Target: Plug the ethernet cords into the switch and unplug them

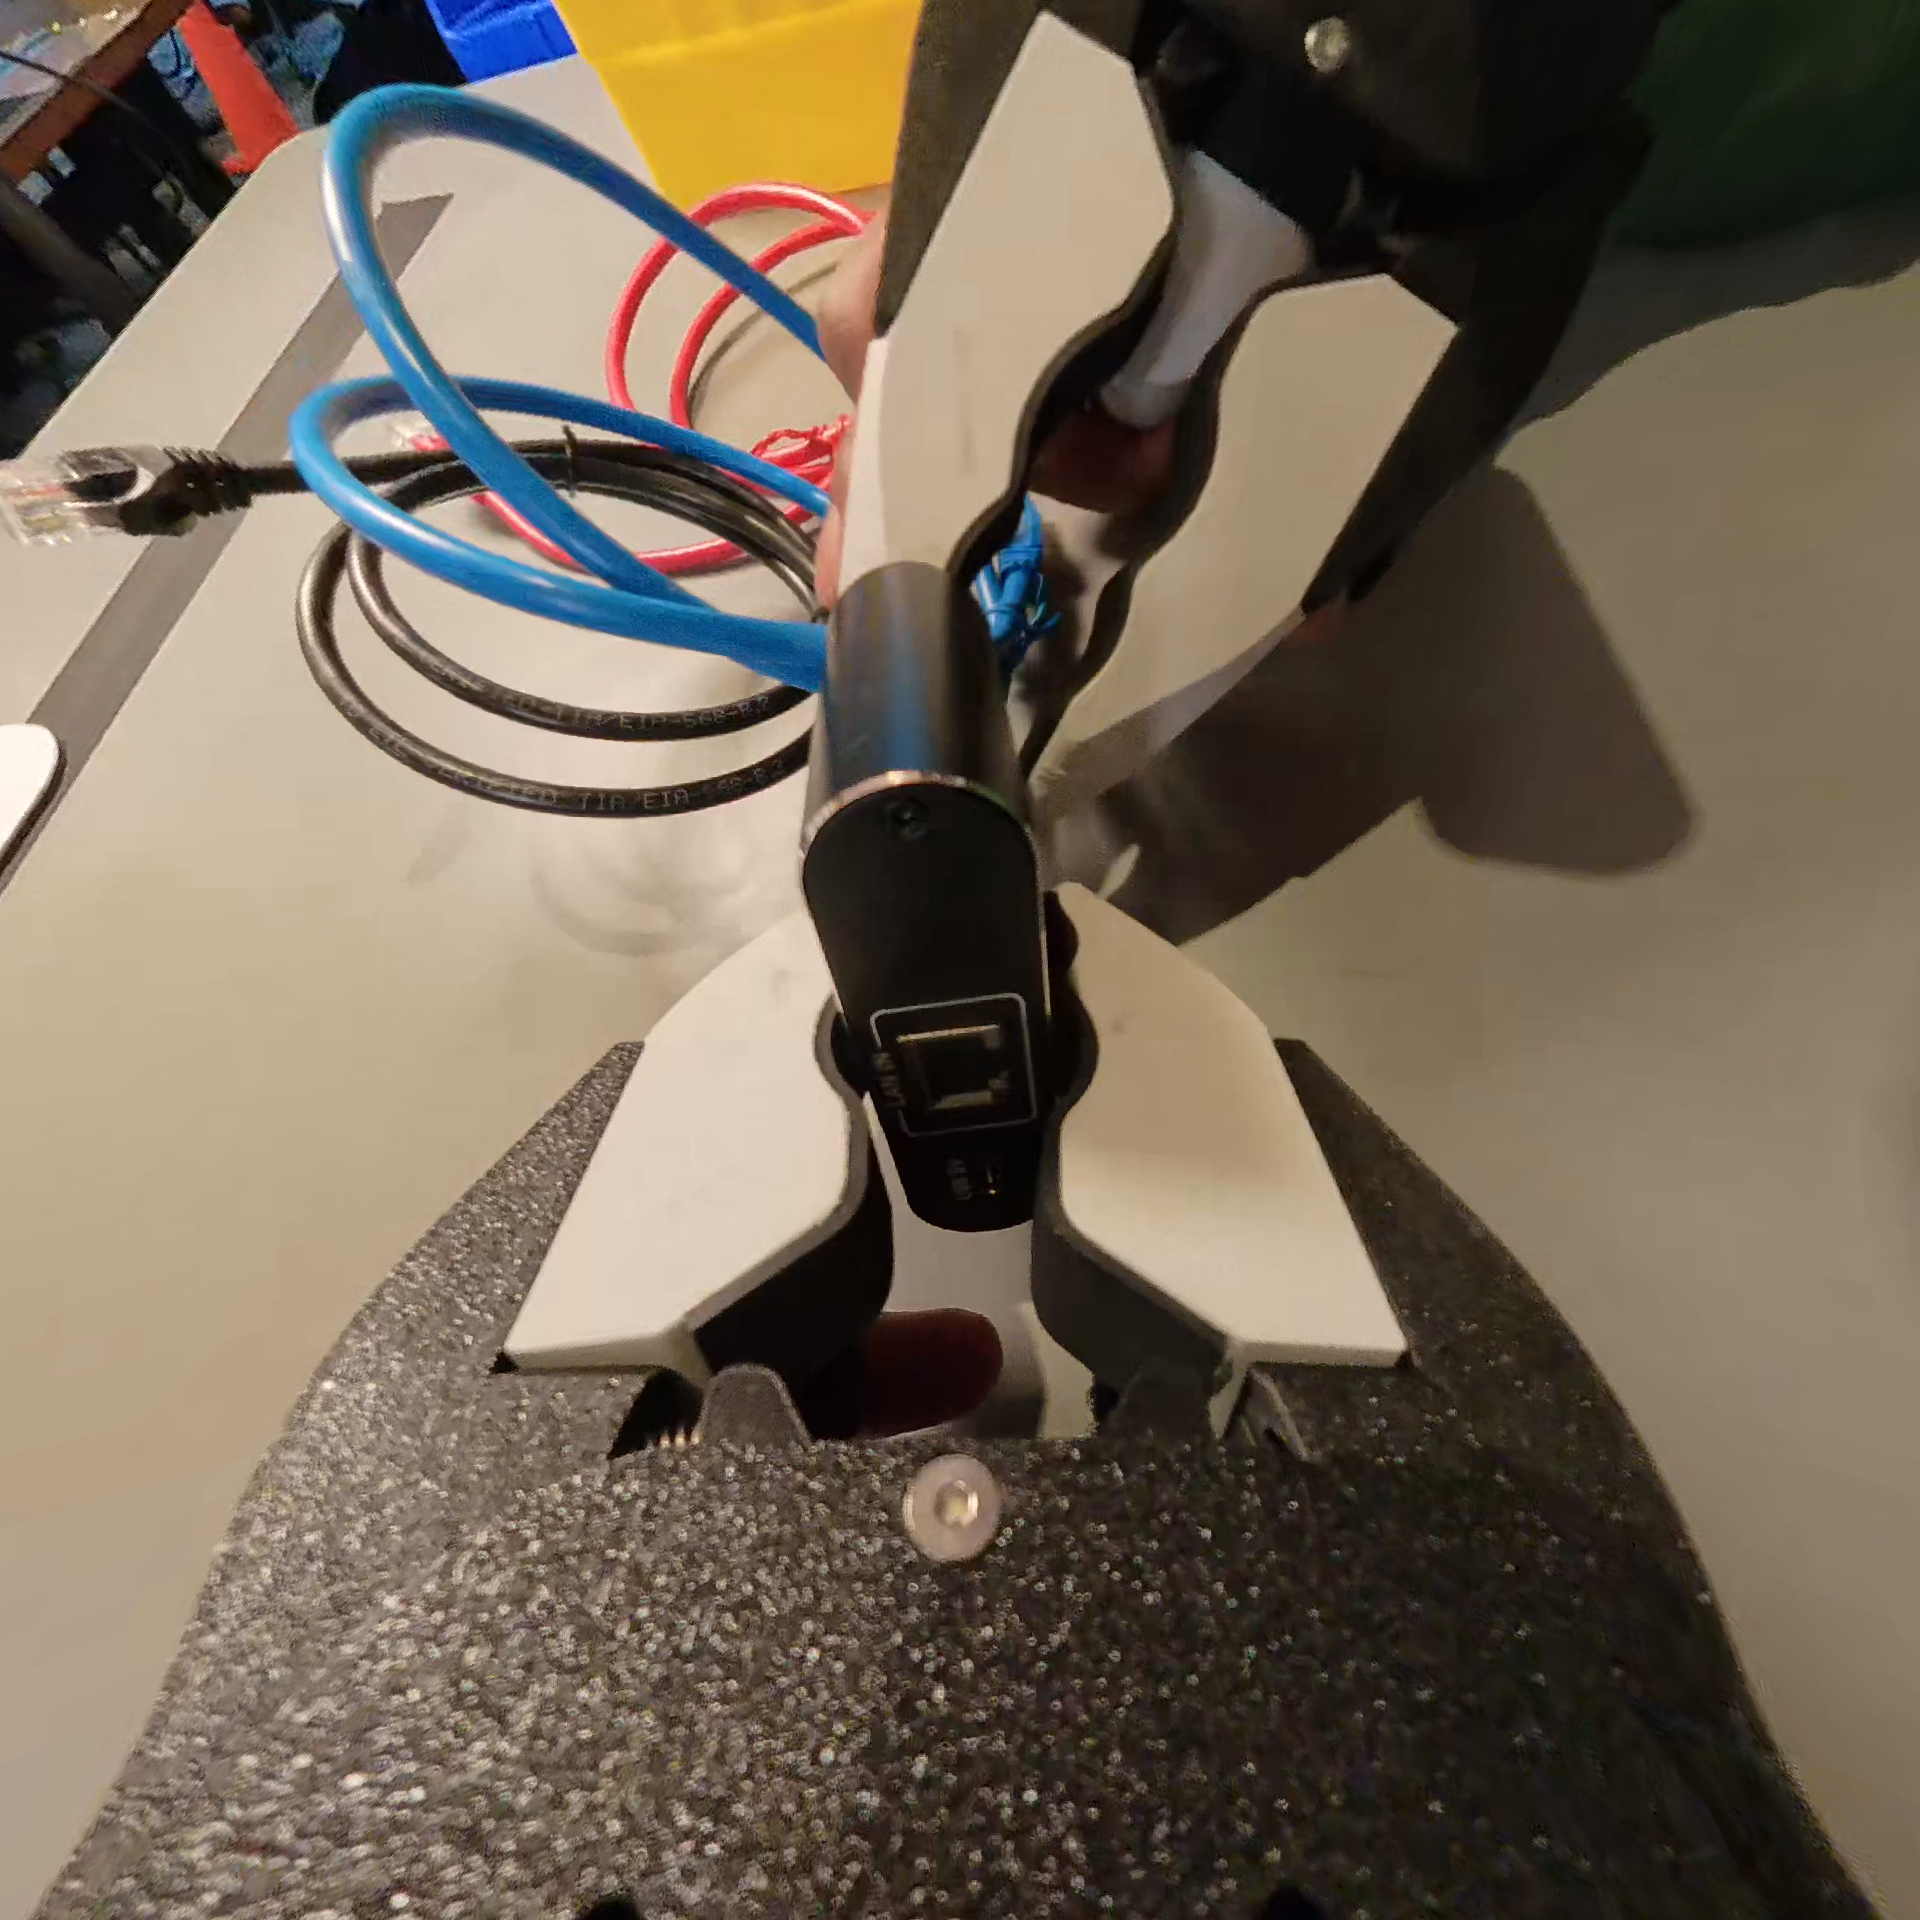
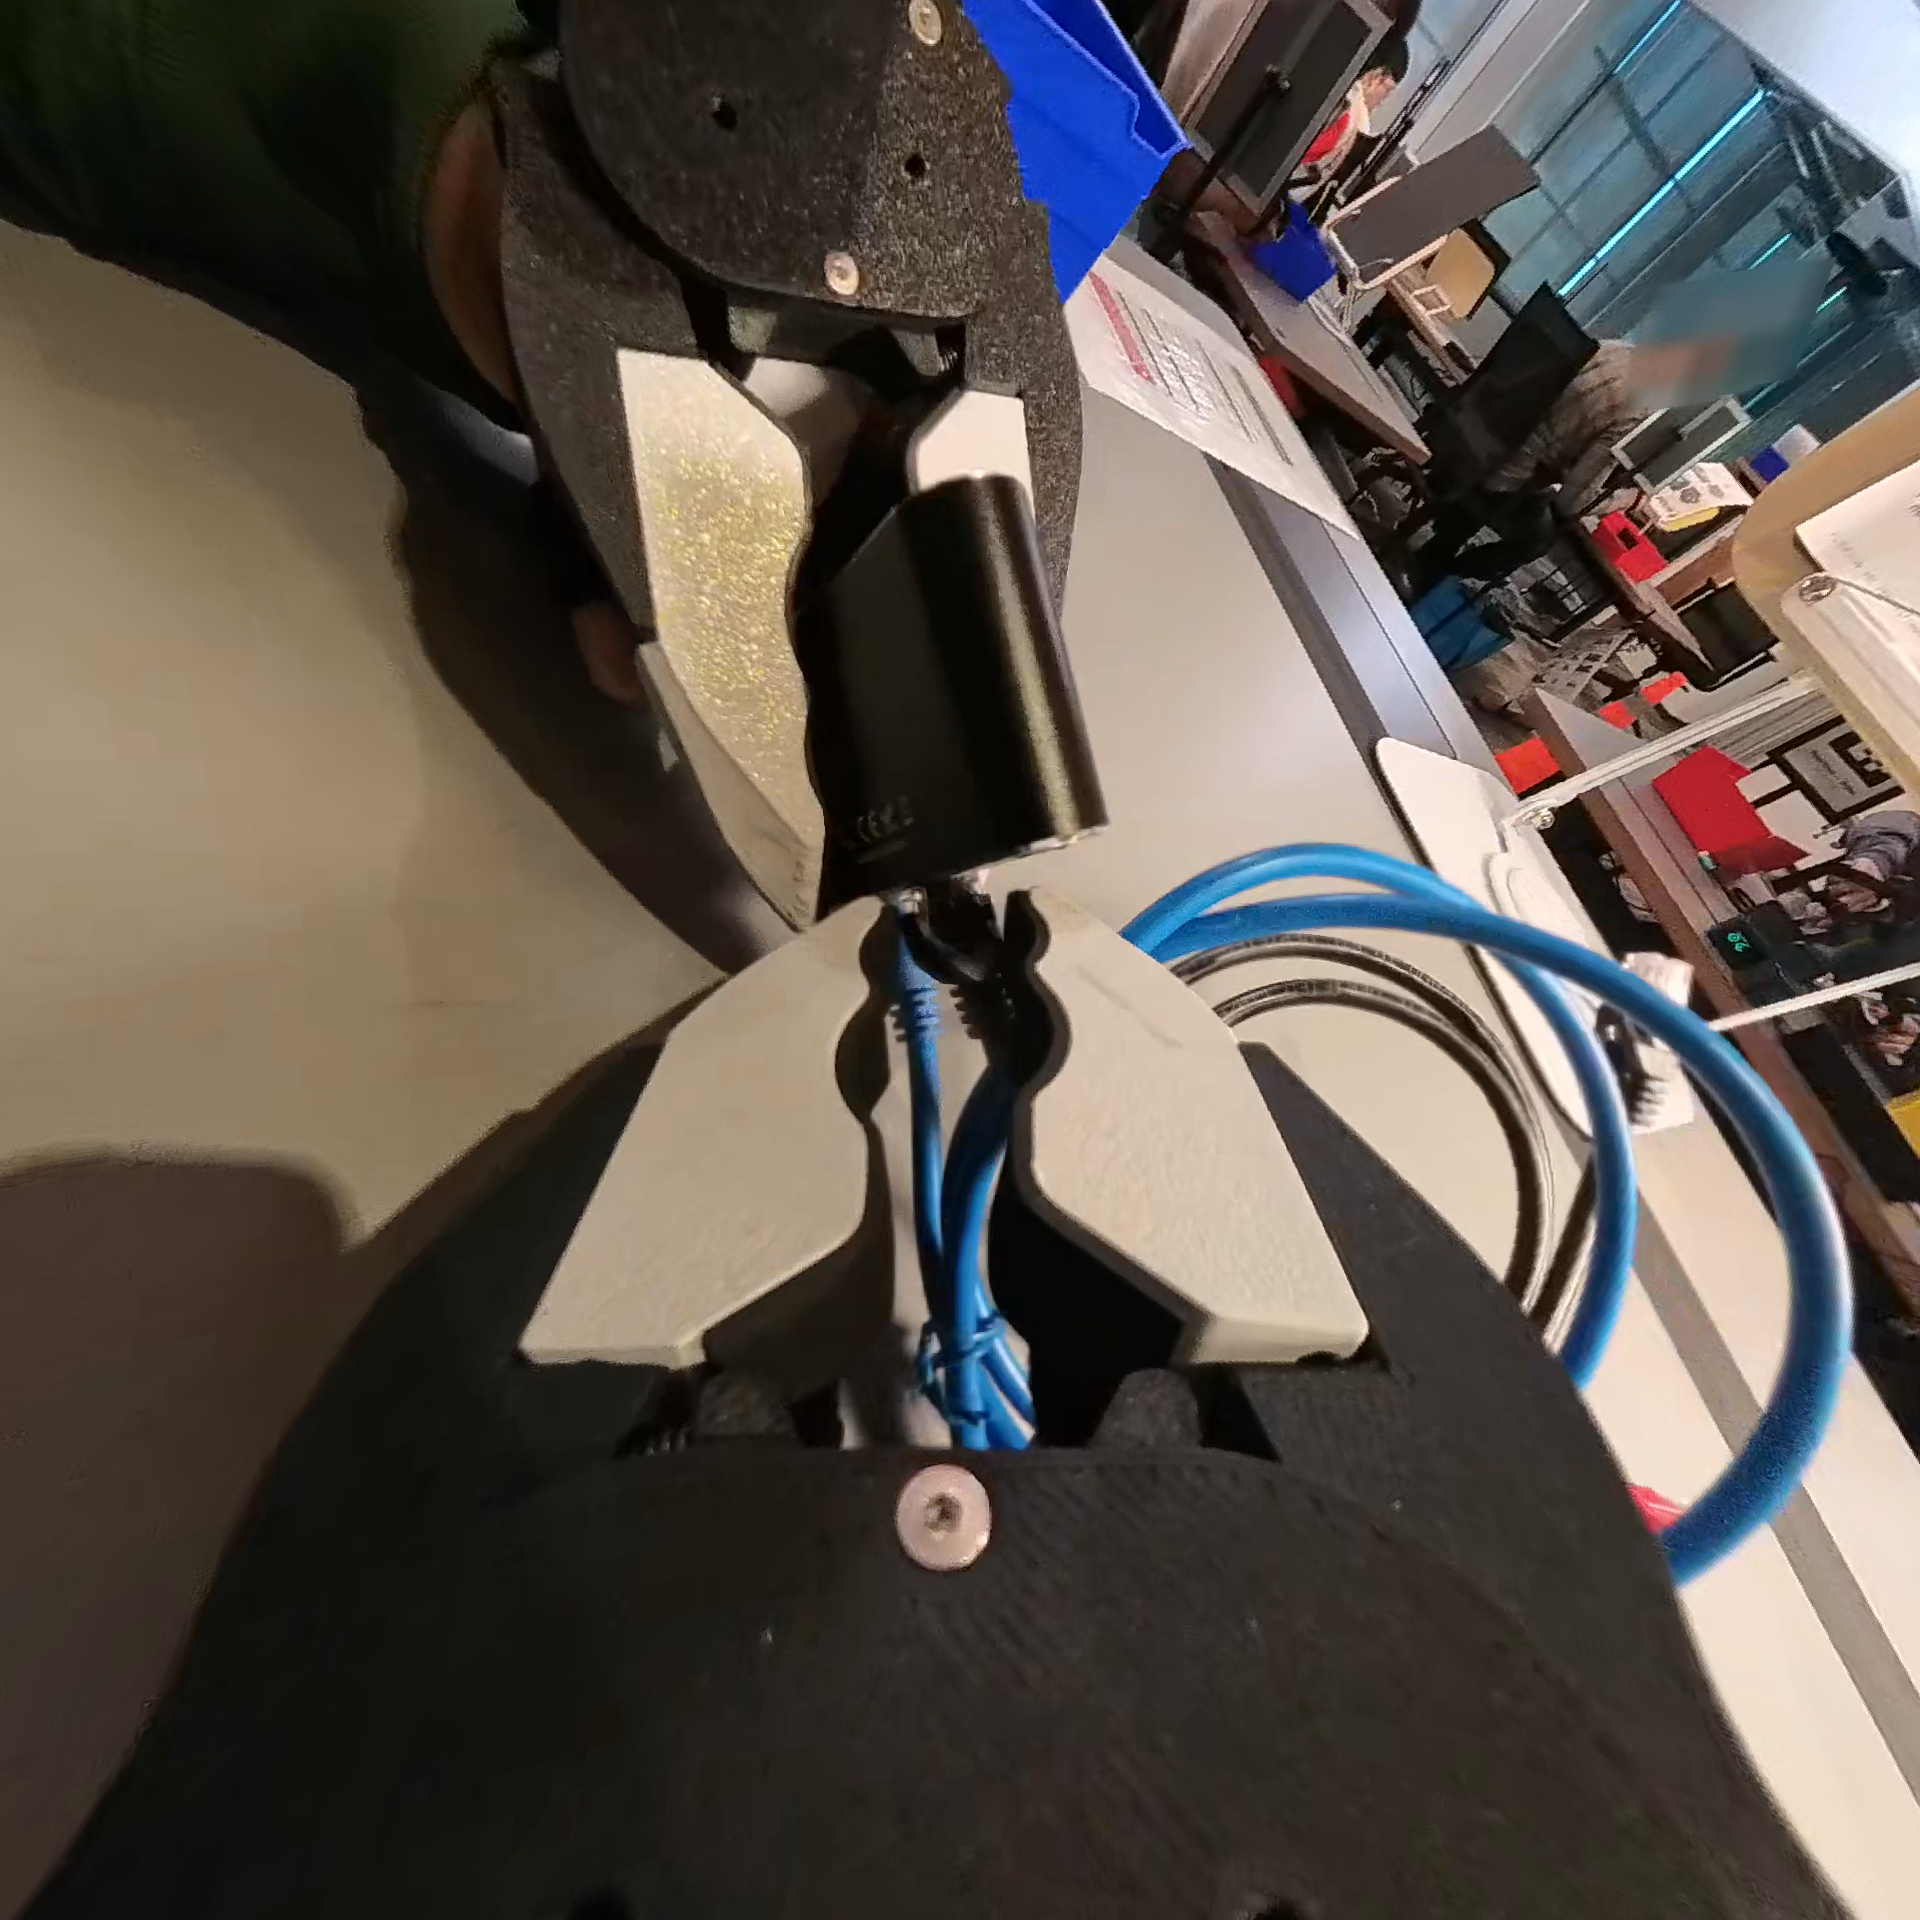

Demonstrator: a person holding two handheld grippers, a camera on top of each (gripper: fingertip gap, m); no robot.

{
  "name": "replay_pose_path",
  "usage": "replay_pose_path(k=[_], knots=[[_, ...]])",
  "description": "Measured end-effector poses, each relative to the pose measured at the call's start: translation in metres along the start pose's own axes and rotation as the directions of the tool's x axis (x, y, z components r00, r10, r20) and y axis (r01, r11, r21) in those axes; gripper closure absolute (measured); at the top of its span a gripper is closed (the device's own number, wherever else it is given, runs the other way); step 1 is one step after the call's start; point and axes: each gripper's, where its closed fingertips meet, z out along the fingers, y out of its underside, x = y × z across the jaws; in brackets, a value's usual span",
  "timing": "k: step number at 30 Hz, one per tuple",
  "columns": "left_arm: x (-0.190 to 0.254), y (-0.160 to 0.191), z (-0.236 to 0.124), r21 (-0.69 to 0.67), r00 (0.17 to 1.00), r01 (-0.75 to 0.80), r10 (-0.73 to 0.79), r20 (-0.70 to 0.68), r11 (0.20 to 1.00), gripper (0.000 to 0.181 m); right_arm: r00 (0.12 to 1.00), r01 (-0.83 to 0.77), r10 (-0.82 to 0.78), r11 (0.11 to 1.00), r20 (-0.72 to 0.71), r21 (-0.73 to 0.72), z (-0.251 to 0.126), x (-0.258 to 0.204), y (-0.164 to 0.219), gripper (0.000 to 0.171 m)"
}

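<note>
My left gripper [image 1: 935, 935] is shut on a small black switch [image 1: 925, 727] and holds it above the grey table [image 1: 312, 935]. An empty port on the switch's near end faces the camera. My right gripper [image 2: 945, 920] is closed at the switch's [image 2: 935, 675] other end. A blue plug [image 2: 916, 1003] and a black plug [image 2: 971, 961] lie between its fingers and both meet the switch. The blue cord [image 2: 1558, 935] loops off to the right. The right gripper also shows in the left wrist view [image 1: 1013, 623]. One left finger [image 2: 717, 623] shows in the right wrist view.
A coiled black cord [image 1: 436, 707] with a free plug [image 1: 62, 499] and a red cord [image 1: 665, 312] lie on the table. A yellow bin [image 1: 748, 94] stands behind them. A blue bin [image 2: 1081, 135] and a white pad [image 2: 1455, 810] are farther along. A green sleeve [image 1: 1766, 135] is close. Both grippers' tips are close together, under 4 cm apart.
</note>
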Motion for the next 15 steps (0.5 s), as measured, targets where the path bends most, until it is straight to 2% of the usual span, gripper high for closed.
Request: replay_pose_path(k=[1,6,15], knots=[[0.001,0.0,0.0,0.002,1.0,-0.012,0.012,-0.005,1.0,0.152,1.0,-0.011,0.011,1.0,0.006,-0.004,0.0,0.0,0.0,0.15],[0.008,-0.001,-0.002,0.025,0.996,-0.074,0.075,-0.049,0.997,0.152,0.998,-0.038,0.039,0.999,0.05,-0.029,-0.003,-0.002,0.004,0.14],[0.012,0.0,-0.001,0.033,0.986,-0.16,0.161,-0.047,0.987,0.152,0.991,-0.038,0.04,0.999,0.125,-0.019,-0.006,-0.013,0.002,0.148]])
